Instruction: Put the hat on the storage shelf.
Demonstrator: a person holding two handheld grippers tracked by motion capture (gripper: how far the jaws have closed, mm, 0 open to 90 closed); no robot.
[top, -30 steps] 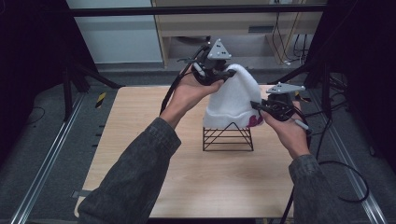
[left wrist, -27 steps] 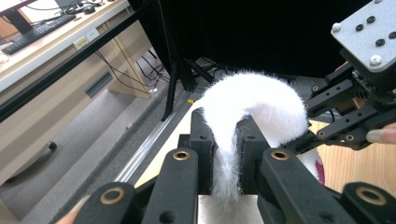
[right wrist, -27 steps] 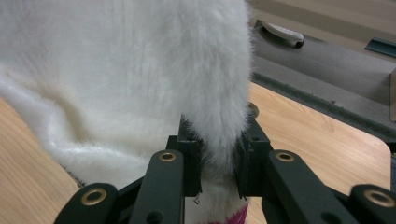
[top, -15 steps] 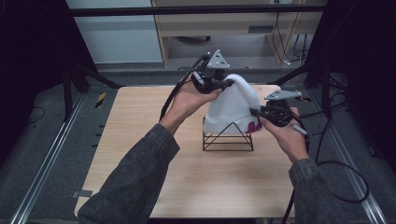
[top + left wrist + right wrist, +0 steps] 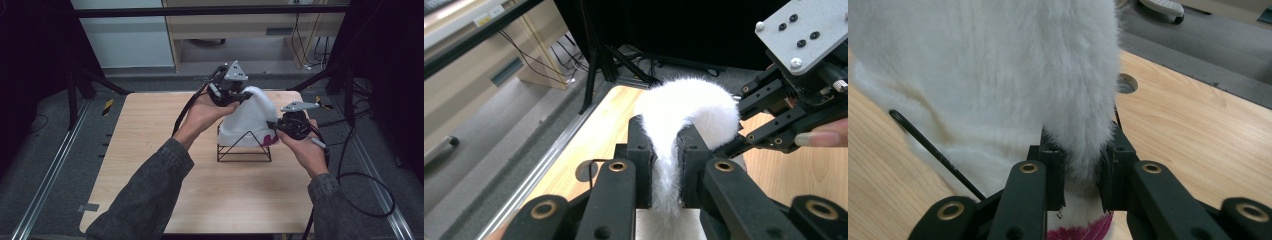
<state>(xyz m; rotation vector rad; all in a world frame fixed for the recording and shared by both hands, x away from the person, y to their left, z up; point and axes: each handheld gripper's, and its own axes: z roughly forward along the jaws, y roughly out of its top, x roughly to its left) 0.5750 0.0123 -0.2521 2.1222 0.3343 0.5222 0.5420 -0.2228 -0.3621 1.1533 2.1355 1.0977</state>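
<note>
In the right gripper view, a magenta edge shows at the bottom of the fluffy white sock, pinched between the right gripper jaws. From above, the sock drapes over a black wire rack at the middle of the wooden table. Farther back, the left gripper jaws clamp the sock's raised upper fold.

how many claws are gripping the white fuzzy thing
2. The left claw pinches the white fuzzy cloth at its top; the right claw pinches its lower edge by the wire rack.
</note>
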